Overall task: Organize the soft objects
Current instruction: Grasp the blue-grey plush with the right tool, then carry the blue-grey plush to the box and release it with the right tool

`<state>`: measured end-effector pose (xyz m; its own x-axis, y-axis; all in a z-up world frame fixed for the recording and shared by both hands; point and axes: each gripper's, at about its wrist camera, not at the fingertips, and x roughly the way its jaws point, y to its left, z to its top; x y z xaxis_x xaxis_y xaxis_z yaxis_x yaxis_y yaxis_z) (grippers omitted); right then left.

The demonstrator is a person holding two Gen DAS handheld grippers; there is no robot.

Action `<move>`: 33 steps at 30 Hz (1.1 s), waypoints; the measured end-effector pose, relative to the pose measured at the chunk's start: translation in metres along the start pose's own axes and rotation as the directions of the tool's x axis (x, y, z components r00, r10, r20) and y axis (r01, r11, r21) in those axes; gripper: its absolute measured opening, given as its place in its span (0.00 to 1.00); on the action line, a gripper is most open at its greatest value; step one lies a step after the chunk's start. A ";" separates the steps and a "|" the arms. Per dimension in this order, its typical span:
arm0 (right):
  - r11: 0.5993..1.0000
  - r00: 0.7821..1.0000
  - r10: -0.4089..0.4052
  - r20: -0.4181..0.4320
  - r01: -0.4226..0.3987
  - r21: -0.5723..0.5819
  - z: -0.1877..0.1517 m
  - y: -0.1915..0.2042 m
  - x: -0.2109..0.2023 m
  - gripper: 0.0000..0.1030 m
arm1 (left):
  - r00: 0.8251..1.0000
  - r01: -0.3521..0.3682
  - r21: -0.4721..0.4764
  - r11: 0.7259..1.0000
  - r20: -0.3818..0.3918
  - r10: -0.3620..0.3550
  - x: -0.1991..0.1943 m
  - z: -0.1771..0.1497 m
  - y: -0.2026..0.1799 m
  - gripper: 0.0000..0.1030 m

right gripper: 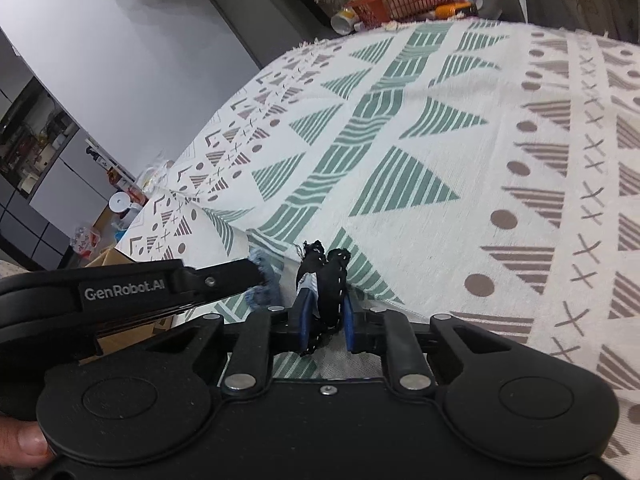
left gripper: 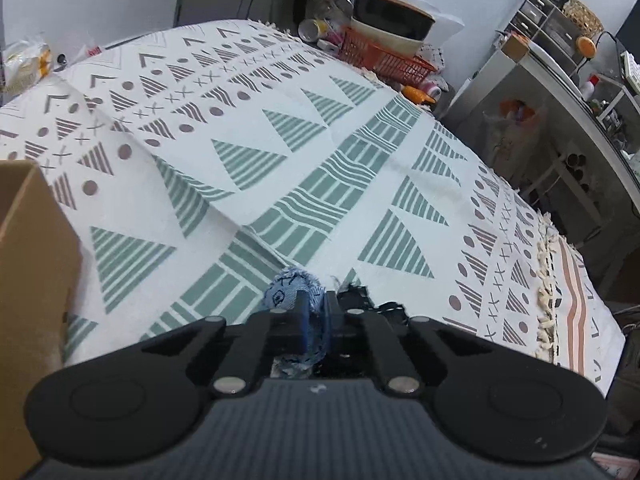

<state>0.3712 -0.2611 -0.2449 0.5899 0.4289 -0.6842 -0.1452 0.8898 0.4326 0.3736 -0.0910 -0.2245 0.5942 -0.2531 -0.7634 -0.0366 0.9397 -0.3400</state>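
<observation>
My left gripper is shut on a light blue denim cloth piece with dark stitched marks, held just above the patterned cloth. My right gripper is shut on a black fabric piece with white stitching. The two grippers are side by side: the left one also shows in the right wrist view with the blue cloth at its tip, and the black fabric shows in the left wrist view just to the right.
A white tablecloth with green and brown patterns covers the table. A cardboard box stands at the left. An orange basket with bowls sits at the far edge, with bottles and cups beside it. Shelves stand on the right.
</observation>
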 end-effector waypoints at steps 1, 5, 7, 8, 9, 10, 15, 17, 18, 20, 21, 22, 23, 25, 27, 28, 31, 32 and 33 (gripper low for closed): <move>1.000 1.000 -0.006 0.005 0.006 0.000 0.000 0.001 -0.002 0.16 | 1.000 0.001 -0.005 1.000 0.005 -0.001 -0.003 0.000 0.001 0.05; 1.000 1.000 -0.023 0.018 0.023 0.003 -0.001 0.003 -0.010 0.16 | 0.999 -0.009 -0.010 1.000 0.033 0.009 -0.018 -0.001 0.001 0.05; 1.000 0.999 -0.027 0.028 0.027 0.000 -0.001 0.005 -0.016 0.16 | 0.999 -0.009 -0.008 1.000 0.045 0.009 -0.026 -0.002 0.000 0.05; 1.000 0.999 -0.031 0.034 0.031 -0.005 -0.002 0.007 -0.018 0.16 | 0.999 -0.009 -0.007 1.000 0.050 0.009 -0.030 -0.003 0.000 0.05; 0.999 0.999 -0.036 0.038 0.037 -0.010 -0.003 0.008 -0.021 0.16 | 0.998 -0.009 -0.006 1.000 0.055 0.010 -0.034 -0.003 -0.001 0.05; 0.999 0.998 -0.042 0.041 0.042 -0.015 -0.004 0.010 -0.023 0.16 | 0.998 -0.010 -0.007 1.000 0.061 0.010 -0.039 -0.003 -0.001 0.05; 0.997 0.996 -0.069 0.061 0.071 -0.031 -0.008 0.018 -0.036 0.16 | 0.995 0.007 -0.021 1.000 0.101 -0.005 -0.060 0.001 0.000 0.05; 0.999 0.997 -0.044 0.057 0.045 0.000 -0.007 0.020 -0.044 0.16 | 0.993 0.011 -0.025 1.000 0.114 -0.008 -0.069 0.001 0.001 0.05; 1.000 0.998 -0.025 0.057 0.024 0.015 -0.007 0.021 -0.047 0.16 | 0.993 0.011 -0.025 1.000 0.120 -0.008 -0.074 0.001 0.001 0.05; 1.000 0.997 -0.015 0.069 0.014 0.014 -0.005 0.027 -0.055 0.16 | 0.991 0.011 -0.024 1.000 0.131 -0.008 -0.083 0.001 0.003 0.05; 1.000 0.997 -0.020 0.078 0.019 0.007 -0.004 0.032 -0.059 0.16 | 0.991 0.011 -0.025 1.000 0.135 -0.008 -0.087 0.002 0.004 0.05; 1.000 0.996 -0.022 0.085 0.022 0.004 -0.003 0.035 -0.062 0.16 | 0.990 0.013 -0.031 0.999 0.137 -0.008 -0.092 0.002 0.007 0.05; 1.000 0.995 -0.022 0.093 0.021 0.002 -0.002 0.038 -0.065 0.16 | 0.990 0.015 -0.037 0.999 0.139 -0.010 -0.096 0.003 0.009 0.05; 1.000 0.994 -0.023 0.105 0.023 -0.007 0.000 0.047 -0.072 0.16 | 0.990 0.021 -0.053 0.998 0.142 -0.013 -0.103 0.005 0.015 0.05; 0.999 0.993 -0.030 0.117 0.033 -0.023 0.000 0.055 -0.078 0.16 | 0.989 0.020 -0.063 0.998 0.149 -0.011 -0.111 0.007 0.020 0.05; 0.999 0.992 -0.035 0.121 0.038 -0.027 0.000 0.059 -0.080 0.16 | 0.988 0.021 -0.067 0.998 0.153 -0.010 -0.114 0.008 0.022 0.05; 0.999 0.991 -0.040 0.127 0.044 -0.029 -0.002 0.070 -0.085 0.16 | 0.986 0.037 -0.079 0.996 0.165 -0.024 -0.125 0.012 0.030 0.05; 0.998 0.991 -0.044 0.129 0.048 -0.030 -0.003 0.075 -0.087 0.16 | 0.985 0.043 -0.083 0.996 0.167 -0.029 -0.128 0.013 0.033 0.05; 0.998 0.990 -0.047 0.129 0.052 -0.032 -0.004 0.080 -0.088 0.16 | 0.985 0.048 -0.087 0.995 0.168 -0.033 -0.131 0.014 0.035 0.05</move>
<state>0.3044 -0.2272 -0.1526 0.6940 0.3625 -0.6221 -0.1397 0.9154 0.3776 0.3056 -0.0215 -0.1291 0.7215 -0.2420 -0.6487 -0.0773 0.9029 -0.4228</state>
